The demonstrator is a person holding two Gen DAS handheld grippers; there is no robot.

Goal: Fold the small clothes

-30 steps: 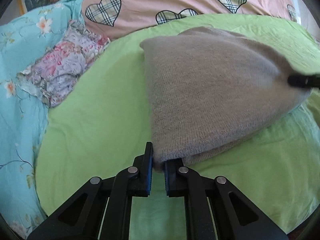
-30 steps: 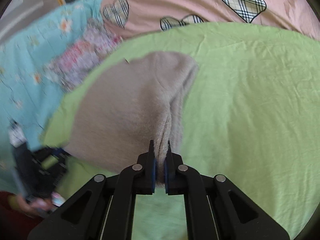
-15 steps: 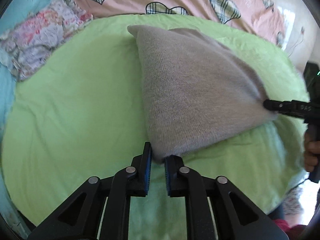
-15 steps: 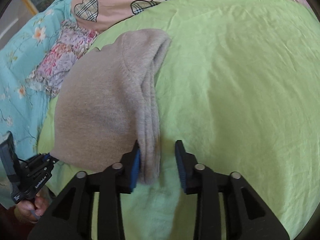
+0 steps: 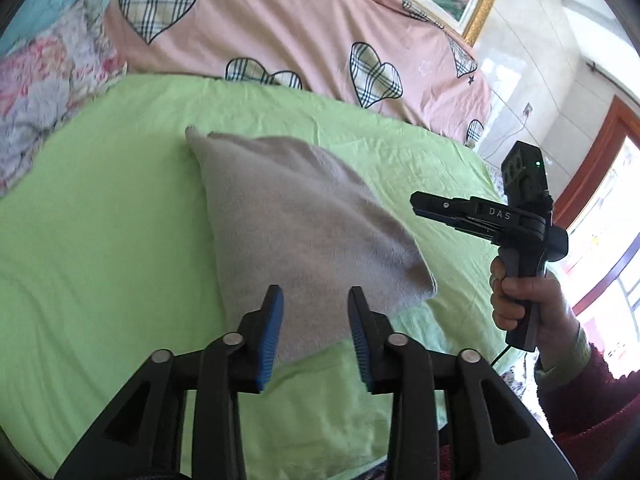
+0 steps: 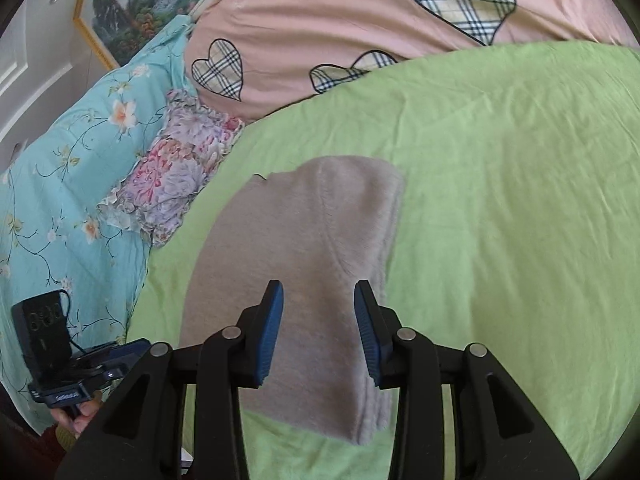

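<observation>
Green sheet (image 5: 100, 240), left tool (image 5: 316, 300) just opened, empty

garment (image 6: 304, 256): plain grey-beige knit | sheet (image 6: 520, 184): plain lime green | quilt (image 6: 328, 12): dusty pink, plaid hearts outlined black | bedding (image 6: 60, 168): turquoise, pale blossoms on dark twigs | floral cloth (image 6: 176, 180): pink and lilac flowers | picture frame (image 6: 86, 32): gold | sleeve (image 5: 592, 400): dark red | gripper pads (image 5: 272, 340): blue on black fingers
</observation>
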